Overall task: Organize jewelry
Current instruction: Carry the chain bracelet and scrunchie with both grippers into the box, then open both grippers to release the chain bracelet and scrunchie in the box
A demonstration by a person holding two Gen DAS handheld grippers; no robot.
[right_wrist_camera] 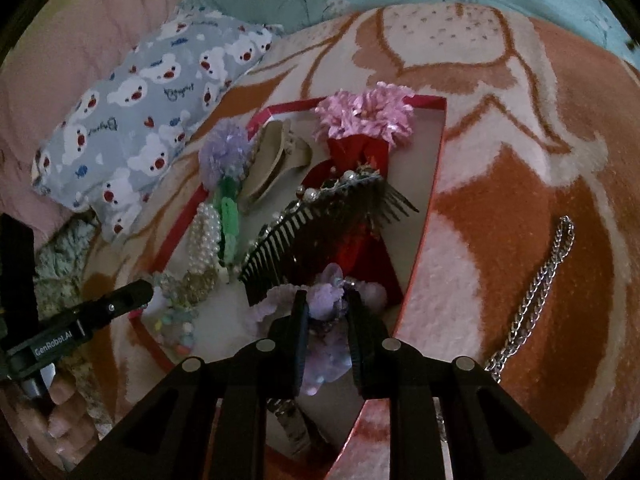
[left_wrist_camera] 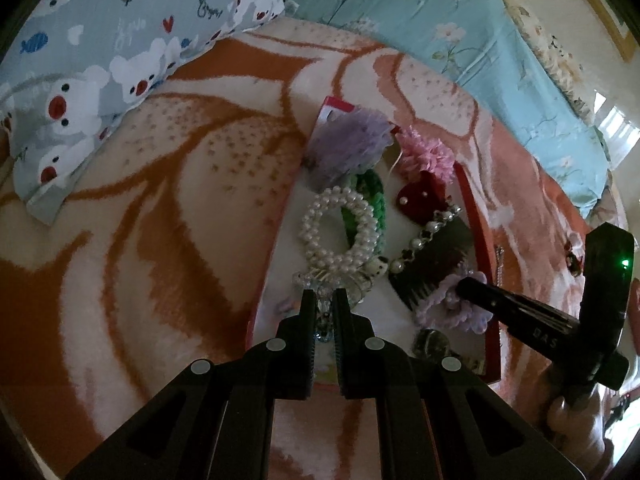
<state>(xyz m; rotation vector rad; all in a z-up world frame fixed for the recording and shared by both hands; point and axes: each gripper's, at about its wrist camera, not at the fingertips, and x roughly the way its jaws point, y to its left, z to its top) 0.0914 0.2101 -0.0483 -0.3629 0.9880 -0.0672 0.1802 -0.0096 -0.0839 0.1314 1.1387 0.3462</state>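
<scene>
Left gripper (left_wrist_camera: 324,300): black two-finger tool, jaws drawn together on a clear beaded crystal piece (left_wrist_camera: 323,322), held low over the near end of the box.

Container: shallow red cardboard box with pale lining (right_wrist_camera: 434,184), lying open on a cream-and-rust patterned fleece blanket (left_wrist_camera: 160,200).

Contents already in the box, left to right:
- lilac tulle pom-pom (right_wrist_camera: 224,148);
- white faux-pearl stretch bracelet (left_wrist_camera: 340,228), resting on a green crocheted band (left_wrist_camera: 376,188);
- beige plastic claw clip (right_wrist_camera: 272,164);
- black toothed hair comb with pearl and rhinestone trim (right_wrist_camera: 316,232);
- dark red velvet bow with pearl studs (left_wrist_camera: 420,196);
- pink ribbon flower (right_wrist_camera: 364,114).

Right gripper (right_wrist_camera: 326,312): jaws narrowly parted but clamped on a lilac fabric-flower hair ornament (right_wrist_camera: 324,300), held just above the box's near right corner.

Outstanding: silver metal link chain (right_wrist_camera: 540,280), lying on the blanket outside the box, beside its right wall.

Status: most pieces appear boxed. Two are in the grippers, seemingly about to be set down. The chain remains to be collected. Whether further sorting inside the box is intended cannot be told.
</scene>
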